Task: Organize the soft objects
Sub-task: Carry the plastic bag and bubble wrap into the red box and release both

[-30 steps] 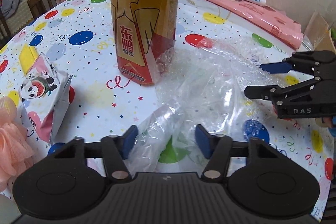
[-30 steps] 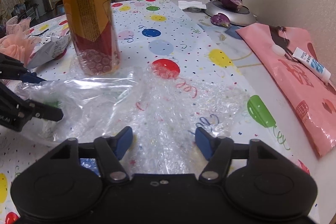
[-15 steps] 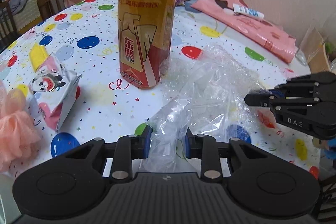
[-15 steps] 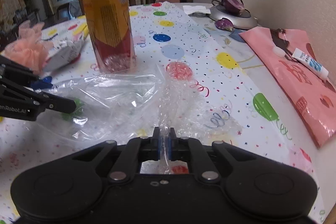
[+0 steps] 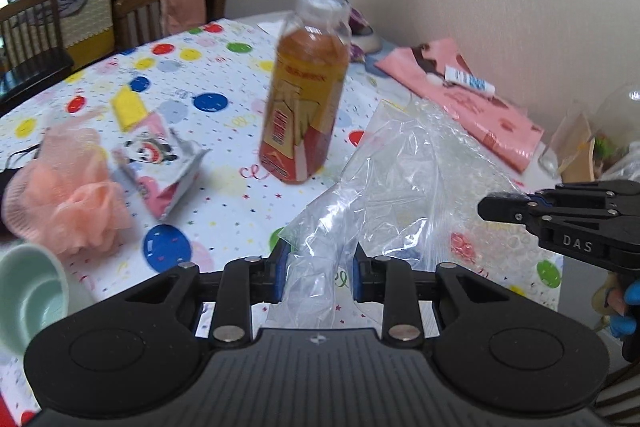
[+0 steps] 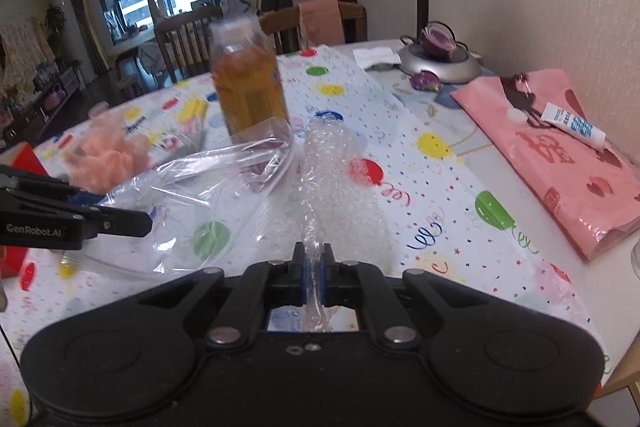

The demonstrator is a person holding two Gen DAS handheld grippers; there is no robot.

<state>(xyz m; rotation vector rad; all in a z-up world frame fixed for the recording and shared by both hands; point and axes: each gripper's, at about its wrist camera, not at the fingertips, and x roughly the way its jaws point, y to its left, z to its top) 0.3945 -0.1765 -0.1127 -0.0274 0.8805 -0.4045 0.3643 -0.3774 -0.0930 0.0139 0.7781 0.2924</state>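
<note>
Plastic fills both grips: the left hand-held gripper (image 5: 318, 277) is pinched on a bunched end of the clear bag (image 5: 384, 183), jaws part-closed around the wad, while the right hand-held gripper (image 6: 314, 277) is clamped nearly flat on a thin twist of bubble wrap (image 6: 328, 187). Each sheet trails forward from its pads toward the bottle (image 5: 304, 107) ahead on the counter (image 5: 224, 195). Separate end grips probably let the overlapping pieces be drawn apart without nudging the bottle.
</note>
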